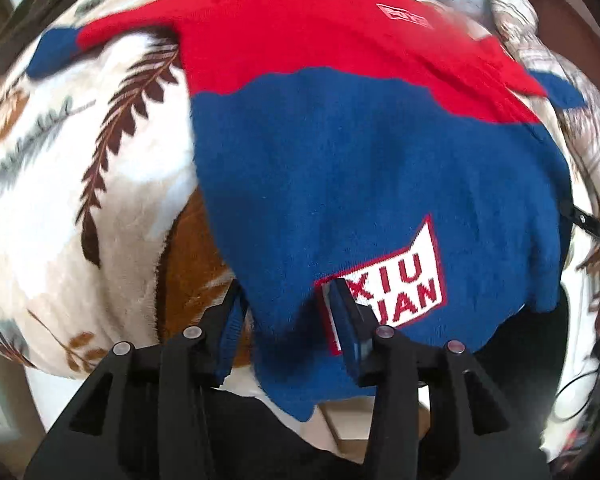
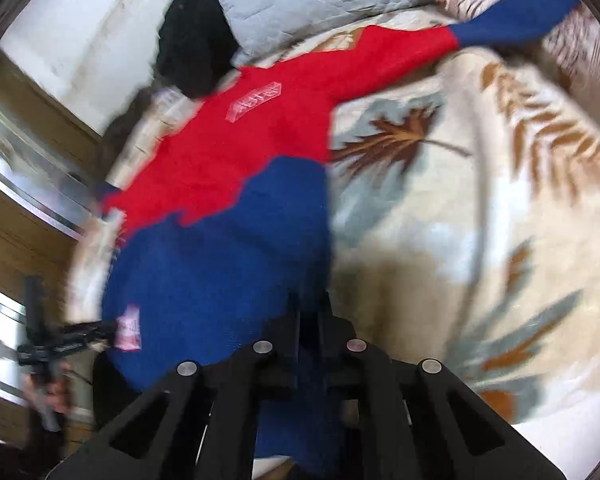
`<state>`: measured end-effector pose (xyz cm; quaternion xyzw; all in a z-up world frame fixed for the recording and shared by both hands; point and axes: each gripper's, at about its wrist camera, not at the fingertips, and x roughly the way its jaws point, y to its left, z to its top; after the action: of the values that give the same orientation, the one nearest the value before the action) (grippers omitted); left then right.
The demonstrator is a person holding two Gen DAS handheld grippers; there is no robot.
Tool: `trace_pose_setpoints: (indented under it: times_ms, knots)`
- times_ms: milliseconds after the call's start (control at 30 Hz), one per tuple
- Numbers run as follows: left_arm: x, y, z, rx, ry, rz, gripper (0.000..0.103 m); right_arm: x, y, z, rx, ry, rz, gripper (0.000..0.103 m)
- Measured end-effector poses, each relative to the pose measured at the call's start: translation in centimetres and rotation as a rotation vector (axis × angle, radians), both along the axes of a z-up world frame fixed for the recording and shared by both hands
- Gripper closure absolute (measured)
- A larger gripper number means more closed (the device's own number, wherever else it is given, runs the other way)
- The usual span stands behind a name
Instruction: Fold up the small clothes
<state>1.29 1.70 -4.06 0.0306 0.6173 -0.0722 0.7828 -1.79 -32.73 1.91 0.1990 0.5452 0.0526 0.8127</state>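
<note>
Both tongs pinch the bottom edge of the sweater [image 1: 360, 160]. Left gripper [image 1: 288, 304] has its 2 fingers spread wide with blue cloth bunched between them, next to the white patch [image 1: 396, 284]. Right gripper [image 2: 310, 308] has its fingers squeezed tight on the blue hem. From the patch, the sweater stretches far up over the leaf blanket [image 1: 112, 184], red on top, sleeves out sideways.
</note>
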Motion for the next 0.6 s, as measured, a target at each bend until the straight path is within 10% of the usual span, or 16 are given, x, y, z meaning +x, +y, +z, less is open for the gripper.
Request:
trace_pose_setpoints:
  times_ms: [133,267,433,600]
  knots:
    - [0.7,-0.3,3.2,-0.078,-0.054,-0.037,0.062,1.0,-0.9,1.4,-0.014,0.017,-0.024,0.089]
    - [3.6,-1.2,5.2,-0.09,-0.139,-0.041,0.054,4.6,-0.7,4.1,0.023,-0.125,-0.036,0.053]
    - [8.9,-2.6,4.3,-0.11,-0.148,0.001,0.054,11.4,-0.2,0.3,-0.057,-0.076,-0.11,0.053]
    - [9.9,-1.9,5.0,-0.163,-0.217,0.038,0.052,15.3,1.4,-2.5,-0.135,-0.042,-0.029,0.098]
